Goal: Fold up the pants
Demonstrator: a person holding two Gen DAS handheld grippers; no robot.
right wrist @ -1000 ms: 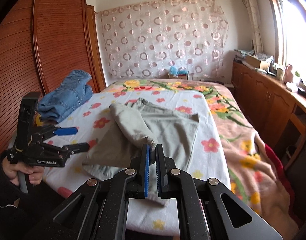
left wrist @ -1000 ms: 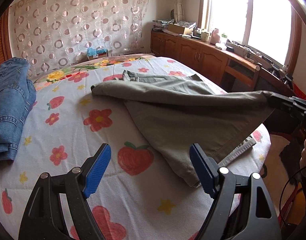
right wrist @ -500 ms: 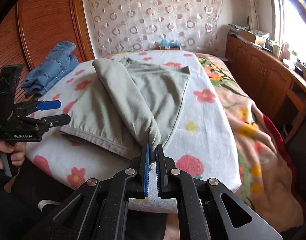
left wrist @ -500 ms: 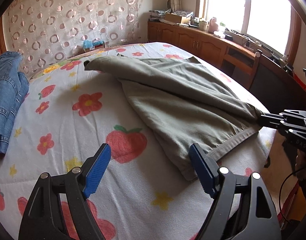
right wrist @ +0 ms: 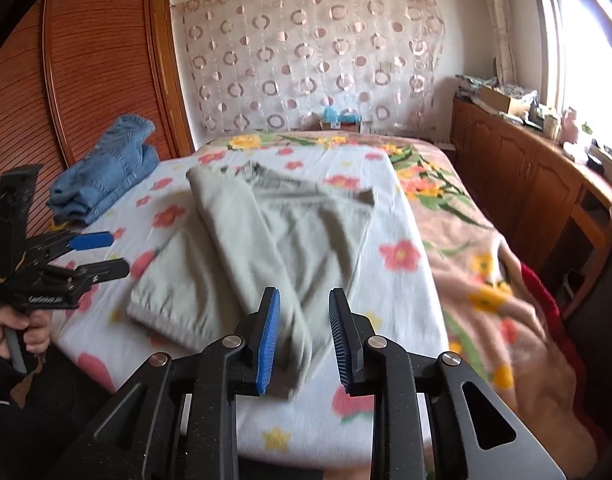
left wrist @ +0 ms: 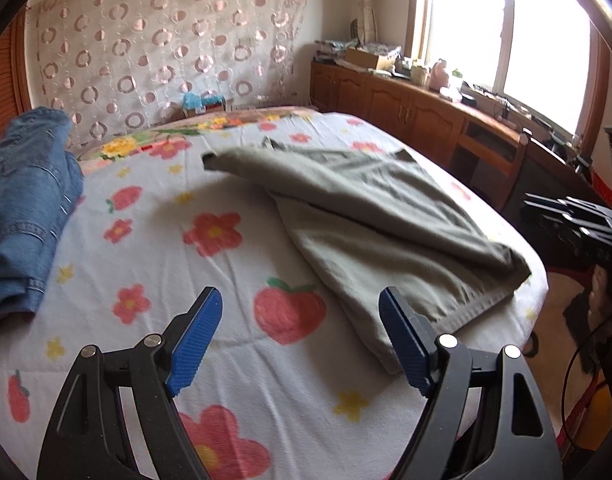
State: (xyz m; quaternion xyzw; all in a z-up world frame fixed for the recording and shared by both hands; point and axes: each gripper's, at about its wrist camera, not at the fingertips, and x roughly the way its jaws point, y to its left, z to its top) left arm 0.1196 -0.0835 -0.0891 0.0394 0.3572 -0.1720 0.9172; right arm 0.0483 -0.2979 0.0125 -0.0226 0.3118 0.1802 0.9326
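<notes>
1. Grey-green pants (right wrist: pixel 265 240): lying on the bed (right wrist: pixel 402 292), one leg folded across the other, hems toward the near edge.
2. Right tongs (right wrist: pixel 303 334): parted a moderate way, holding nothing, just above the near leg end.
3. Left tongs (left wrist: pixel 299 340): spread wide, holding nothing, above the flowered sheet beside the pants.
4. Blue jeans (left wrist: pixel 21 216): heaped on the bed, well apart from the pants.
</notes>
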